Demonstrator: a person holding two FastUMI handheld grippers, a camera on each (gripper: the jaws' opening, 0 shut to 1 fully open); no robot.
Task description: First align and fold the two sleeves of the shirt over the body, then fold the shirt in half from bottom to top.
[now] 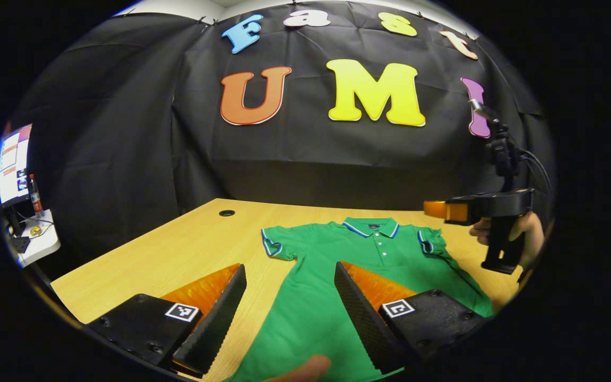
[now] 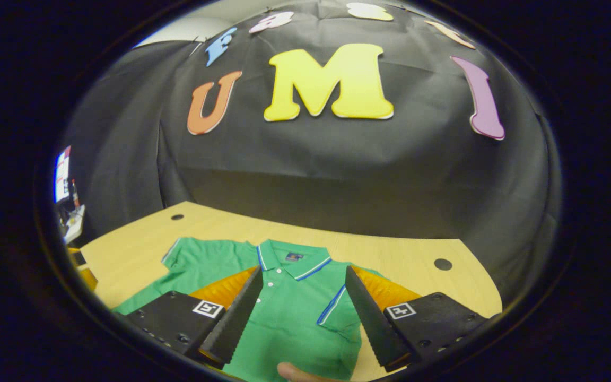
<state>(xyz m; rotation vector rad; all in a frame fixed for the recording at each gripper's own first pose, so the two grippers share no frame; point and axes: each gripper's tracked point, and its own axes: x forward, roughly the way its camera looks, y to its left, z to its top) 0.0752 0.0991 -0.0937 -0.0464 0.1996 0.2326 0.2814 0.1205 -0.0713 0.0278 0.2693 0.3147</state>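
The green polo shirt [image 1: 358, 265] is lying face up on the wooden table [image 1: 178, 254], collar toward the black cloth wall, body running back toward the person. In the left gripper view the left gripper [image 1: 289, 313] is hovering over the lower body of the shirt with its jaws spread wide and nothing between them. The right gripper [image 1: 435, 209] is showing farther off in that view, held by a hand [image 1: 528, 233] above the sleeve [image 1: 430, 241] on that side; its opening is hard to read there. In the right gripper view the right gripper [image 2: 300, 313] is sitting over the collar [image 2: 292, 262] and shoulder area, jaws wide, gripping nothing.

The right-hand sleeve is possibly already partly tucked or bunched, since its striped cuff [image 2: 332, 306] is lying on the body in the right gripper view, but the fisheye is making that uncertain. The other sleeve [image 1: 279, 244] is lying out flat.

Risks from here:
- Wide jaws pinching both layers of fabric instead of just the sleeve edge, dragging the whole shirt across the table.
- Grabbing sleeves at uneven points, giving a crooked fold over the body.
- A bunched cuff staying wrinkled under the fold, making the later bottom-to-top fold lumpy.
- Both grippers crowding the shoulder area and bumping each other.
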